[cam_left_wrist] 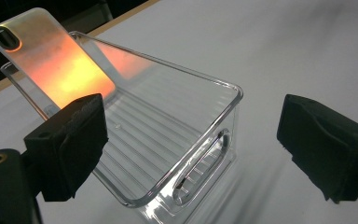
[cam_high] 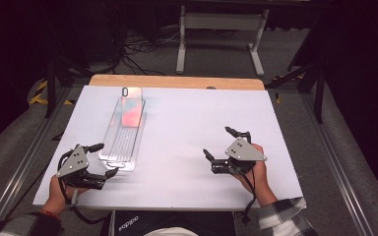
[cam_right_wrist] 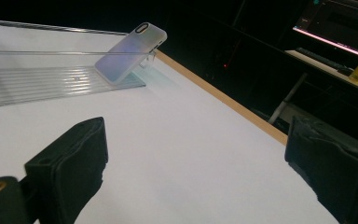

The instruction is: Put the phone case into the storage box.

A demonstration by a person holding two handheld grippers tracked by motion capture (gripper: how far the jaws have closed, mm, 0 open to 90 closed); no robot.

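Clear plastic tray (cam_high: 123,140) lies lengthwise on the white bench (cam_high: 187,128), toward 10 o'clock from bench centre. Ribbed floor, slot handle in the near end wall. Phone case (cam_high: 131,105) leans tilted at the tray's far end, lower edge down inside on the ribs, top edge with the camera cutout propped over the far rim, at 12 o'clock from the tray's middle. Case surface glows orange-pink in the high view.

Left gripper (cam_high: 103,160) at 7 o'clock of the bench, just beside the tray's near end. Jaws spread wide, nothing between them; in the left gripper view the tray's near corner (cam_left_wrist: 205,140) sits between the jaws, untouched.

Right gripper (cam_high: 219,142) at 4 o'clock, well apart from the tray. Jaws wide open, empty, over bare bench.
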